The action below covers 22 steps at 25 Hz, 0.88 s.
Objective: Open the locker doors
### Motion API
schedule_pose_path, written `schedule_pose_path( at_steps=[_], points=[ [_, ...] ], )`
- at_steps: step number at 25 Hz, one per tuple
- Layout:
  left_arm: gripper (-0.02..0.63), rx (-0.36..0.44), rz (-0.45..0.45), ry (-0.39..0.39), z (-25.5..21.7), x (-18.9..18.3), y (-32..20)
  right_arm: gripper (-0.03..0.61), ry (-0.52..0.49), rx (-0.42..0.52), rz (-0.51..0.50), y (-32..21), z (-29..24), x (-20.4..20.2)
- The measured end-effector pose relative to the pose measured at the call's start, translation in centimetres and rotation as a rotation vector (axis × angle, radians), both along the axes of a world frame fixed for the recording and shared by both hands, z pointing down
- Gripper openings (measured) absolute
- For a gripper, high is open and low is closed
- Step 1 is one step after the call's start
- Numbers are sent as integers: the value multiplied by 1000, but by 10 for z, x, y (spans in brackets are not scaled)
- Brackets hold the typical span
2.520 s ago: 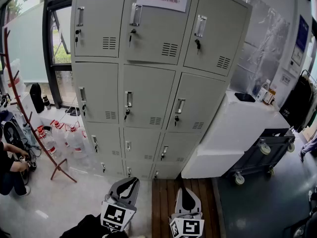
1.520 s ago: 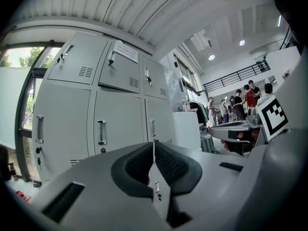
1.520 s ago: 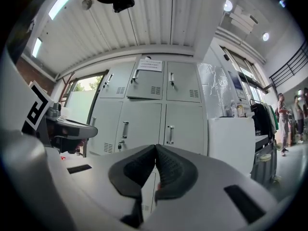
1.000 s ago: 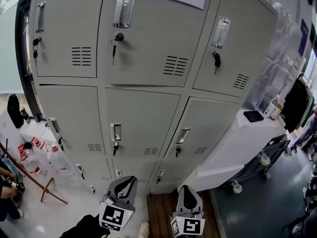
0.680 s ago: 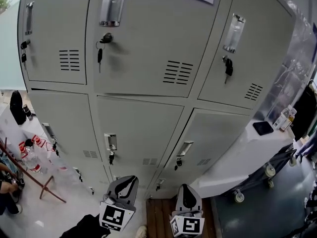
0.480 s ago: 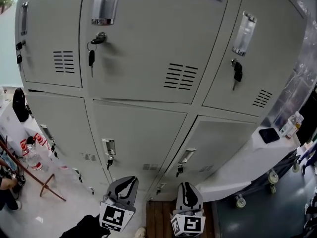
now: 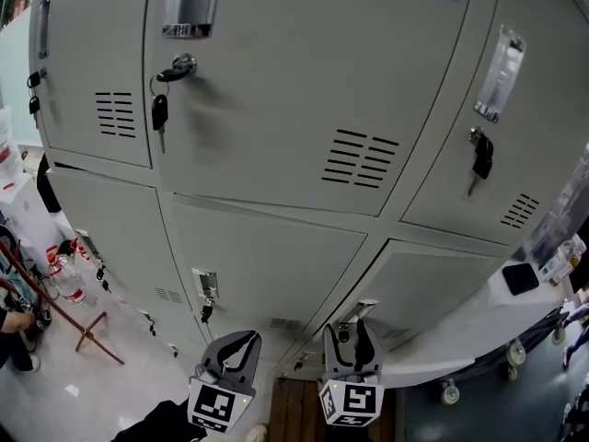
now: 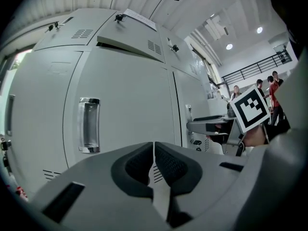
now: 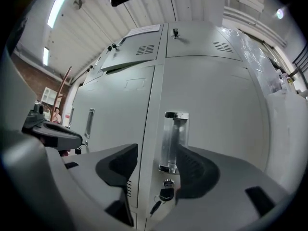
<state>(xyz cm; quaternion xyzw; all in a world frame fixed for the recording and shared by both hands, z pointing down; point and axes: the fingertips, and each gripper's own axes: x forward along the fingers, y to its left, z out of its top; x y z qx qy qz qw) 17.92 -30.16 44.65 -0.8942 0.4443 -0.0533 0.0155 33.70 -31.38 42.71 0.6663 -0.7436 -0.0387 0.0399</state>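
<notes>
A grey block of lockers (image 7: 276, 127) fills the head view, with keys hanging in several locks. My right gripper (image 7: 352, 331) is raised to the handle (image 7: 361, 308) of the middle-row right door. Its jaws are opening, wide apart and pressing on nothing. In the right gripper view that shiny handle (image 9: 173, 141) stands just beyond the right gripper (image 9: 156, 153), with a key (image 9: 163, 195) in the lock below it. My left gripper (image 7: 244, 342) hangs lower, shut and empty. In the left gripper view the left gripper (image 8: 153, 150) faces the middle door's handle (image 8: 89, 125). The upper middle door (image 8: 127, 36) looks slightly ajar.
A white counter (image 7: 479, 339) and a wheeled cart (image 7: 448, 392) stand to the right of the lockers. At the left are a red coat stand (image 7: 55, 311), water bottles (image 7: 69, 284) and a crouching person (image 7: 14, 339). Wooden boards (image 7: 294, 412) lie underfoot.
The head view has drawn in close to the lockers. My right gripper has risen to the door handle and its jaws have gone from shut to wide apart. The left gripper kept its place.
</notes>
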Motion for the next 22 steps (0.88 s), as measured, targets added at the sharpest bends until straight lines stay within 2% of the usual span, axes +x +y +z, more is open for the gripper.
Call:
schedule_pose_path(
  at_steps=[7,14,22],
  points=[
    [29,-8,-38,-6,4,-10,-5,249,14,-8,-13,-21,2,-1],
    [29,-10,-56,-3,4,-17,-6,132,21,-18,31,-22,3,6],
    [29,-6,-28,2,3,-11,2,130,18,-28,32,-10,3,6]
  ],
)
